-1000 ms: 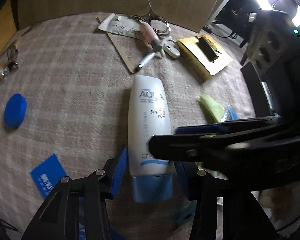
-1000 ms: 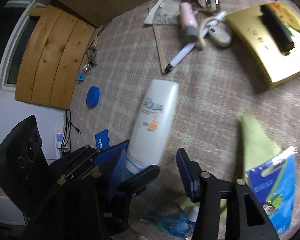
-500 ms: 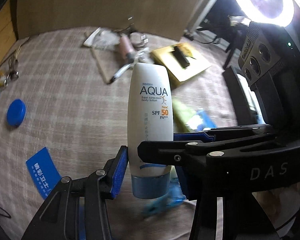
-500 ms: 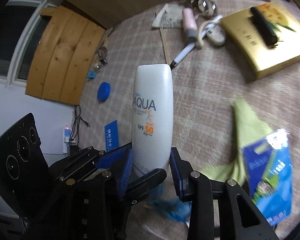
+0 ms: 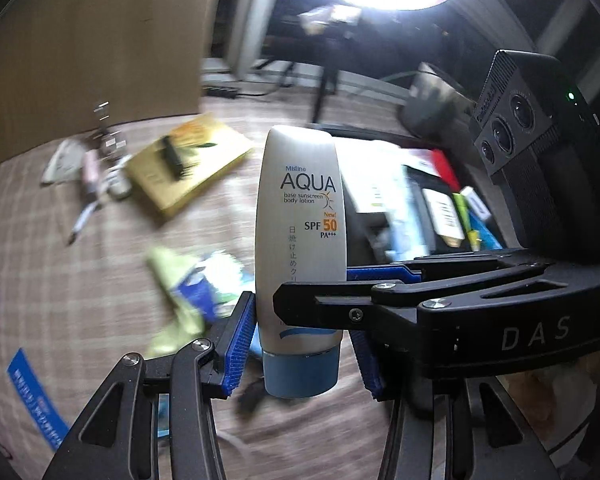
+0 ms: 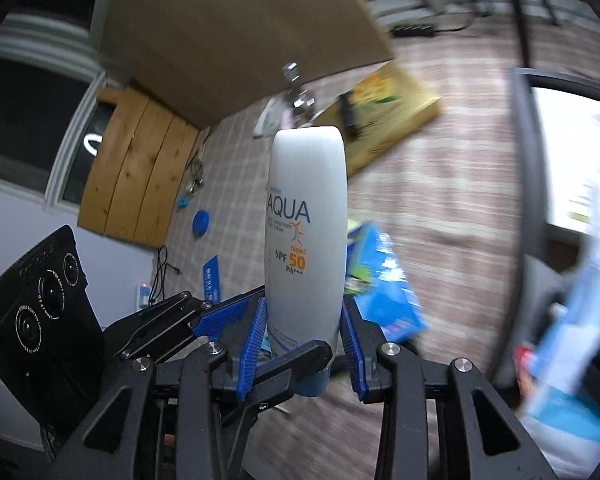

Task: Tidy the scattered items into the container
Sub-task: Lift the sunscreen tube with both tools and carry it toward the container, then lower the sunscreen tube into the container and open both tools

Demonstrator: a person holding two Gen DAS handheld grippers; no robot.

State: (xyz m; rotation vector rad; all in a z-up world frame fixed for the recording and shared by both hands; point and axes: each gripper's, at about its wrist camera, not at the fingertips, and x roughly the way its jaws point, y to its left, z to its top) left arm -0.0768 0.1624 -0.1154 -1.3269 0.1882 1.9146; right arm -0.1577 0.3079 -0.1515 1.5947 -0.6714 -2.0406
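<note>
Sunscreen tube (image 5: 300,216) is being gripped upright by both the left gripper (image 5: 304,344) and right gripper (image 6: 302,344), container (image 5: 432,200) lying right of centre.

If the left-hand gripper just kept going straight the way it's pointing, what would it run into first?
Probably the black container, already full of things. The left gripper points forward and down along the sunscreen tube it holds together with the right gripper, and the container's near edge lies just beyond the tube. Motion blur makes depth uncertain.
</note>
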